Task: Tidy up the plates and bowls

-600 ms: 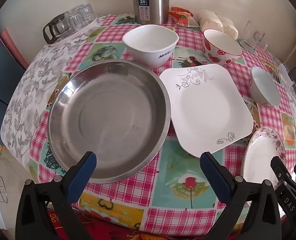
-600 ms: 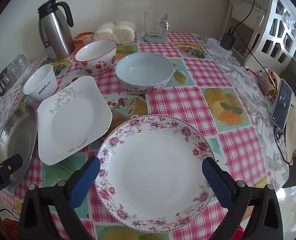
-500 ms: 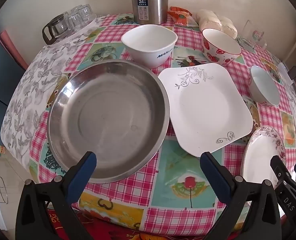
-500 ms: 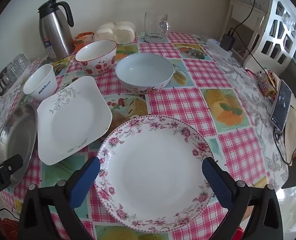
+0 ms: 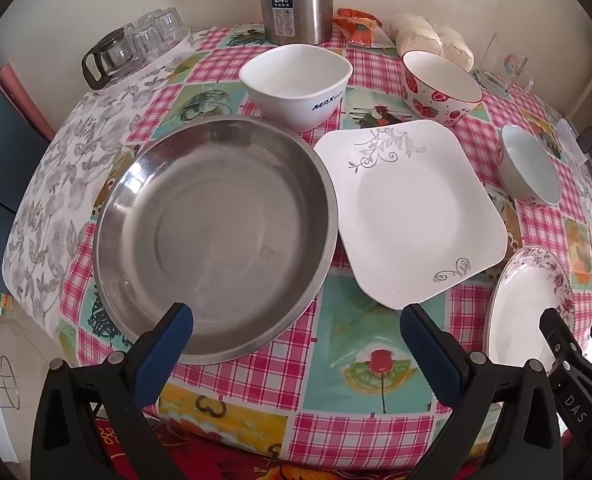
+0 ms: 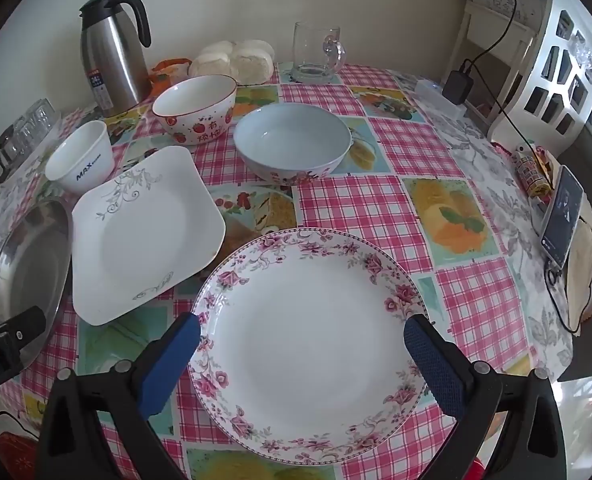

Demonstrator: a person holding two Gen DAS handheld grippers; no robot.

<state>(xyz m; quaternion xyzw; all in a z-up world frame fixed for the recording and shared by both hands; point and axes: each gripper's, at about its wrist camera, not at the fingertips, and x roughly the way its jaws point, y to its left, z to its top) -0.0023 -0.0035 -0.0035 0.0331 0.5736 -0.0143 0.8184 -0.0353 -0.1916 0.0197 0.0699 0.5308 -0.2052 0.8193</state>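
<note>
A round steel plate (image 5: 216,236) lies at the table's near left, also in the right wrist view (image 6: 28,256). A square white plate (image 5: 411,216) (image 6: 144,232) lies beside it. A round floral plate (image 6: 307,344) (image 5: 527,308) lies at the near right. Behind stand a white MAX bowl (image 5: 296,84) (image 6: 82,156), a strawberry bowl (image 5: 439,88) (image 6: 196,108) and a pale blue bowl (image 6: 292,144) (image 5: 529,170). My left gripper (image 5: 296,320) is open and empty, above the table's near edge by the steel plate. My right gripper (image 6: 301,334) is open and empty over the floral plate.
A steel thermos (image 6: 112,52) (image 5: 296,0), buns (image 6: 236,60), a glass mug (image 6: 315,52) and upturned glasses (image 5: 136,44) stand along the back. A phone (image 6: 561,216) and cables lie at the right edge. The checked tablecloth (image 6: 375,208) covers the round table.
The left wrist view has shifted very slightly; nothing on the table has moved. Both grippers stay open and empty.
</note>
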